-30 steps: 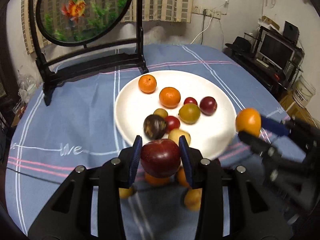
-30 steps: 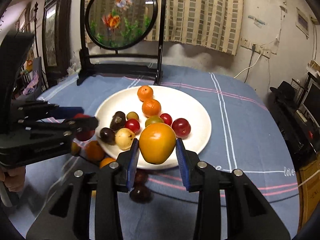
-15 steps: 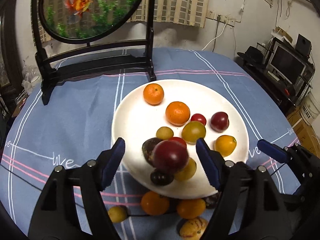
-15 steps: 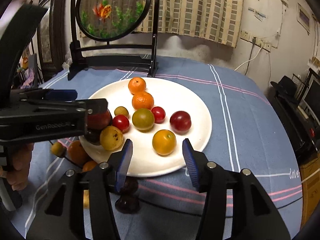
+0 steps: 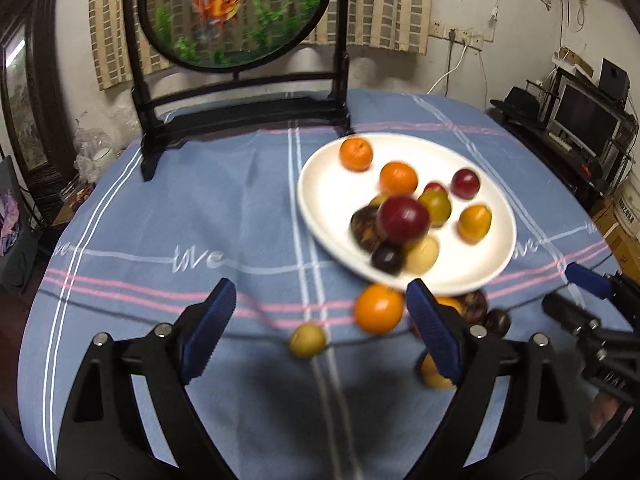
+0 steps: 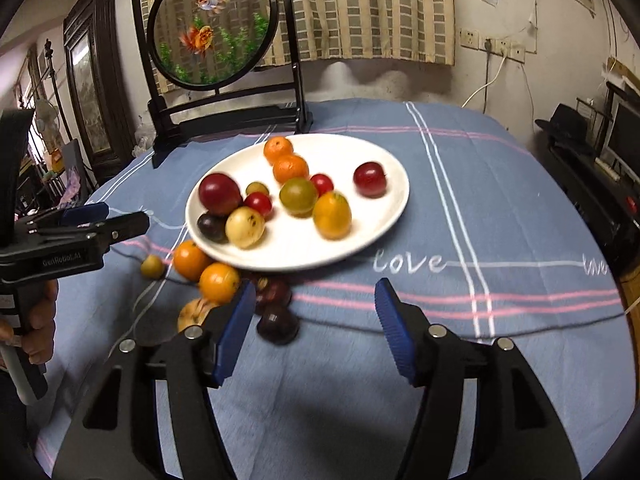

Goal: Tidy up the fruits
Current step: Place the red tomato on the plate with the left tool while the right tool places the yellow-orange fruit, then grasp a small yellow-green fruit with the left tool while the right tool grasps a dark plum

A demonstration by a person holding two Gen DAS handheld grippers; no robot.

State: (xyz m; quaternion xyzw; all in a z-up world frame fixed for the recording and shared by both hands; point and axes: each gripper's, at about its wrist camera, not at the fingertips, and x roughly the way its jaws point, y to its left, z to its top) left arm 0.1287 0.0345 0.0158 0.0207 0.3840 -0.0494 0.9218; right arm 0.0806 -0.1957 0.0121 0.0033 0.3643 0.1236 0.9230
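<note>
A white plate (image 5: pixel 324 208) (image 6: pixel 372 224) on the blue cloth holds several fruits, among them a large dark red plum (image 5: pixel 402 218) (image 6: pixel 219 194) and a yellow-orange fruit (image 5: pixel 474 222) (image 6: pixel 332 214). Several loose fruits lie on the cloth by the plate's near rim: an orange (image 5: pixel 378 308) (image 6: pixel 191 260), a small yellow fruit (image 5: pixel 307 340) (image 6: pixel 152 266), a dark plum (image 6: pixel 278 323). My left gripper (image 5: pixel 320 330) is open and empty, pulled back before the plate. My right gripper (image 6: pixel 314 326) is open and empty; it shows at the right edge of the left wrist view (image 5: pixel 580 300).
A black-framed round goldfish screen (image 5: pixel 236 12) (image 6: pixel 212 26) stands at the table's back. The blue checked tablecloth (image 5: pixel 180 208) covers the round table. A dark cabinet (image 6: pixel 94 88) is at the left, a desk with a monitor (image 5: pixel 588 120) at the right.
Both grippers opened and let go: the red plum and the yellow-orange fruit now lie on the plate. Both grippers have pulled back toward the near table edge.
</note>
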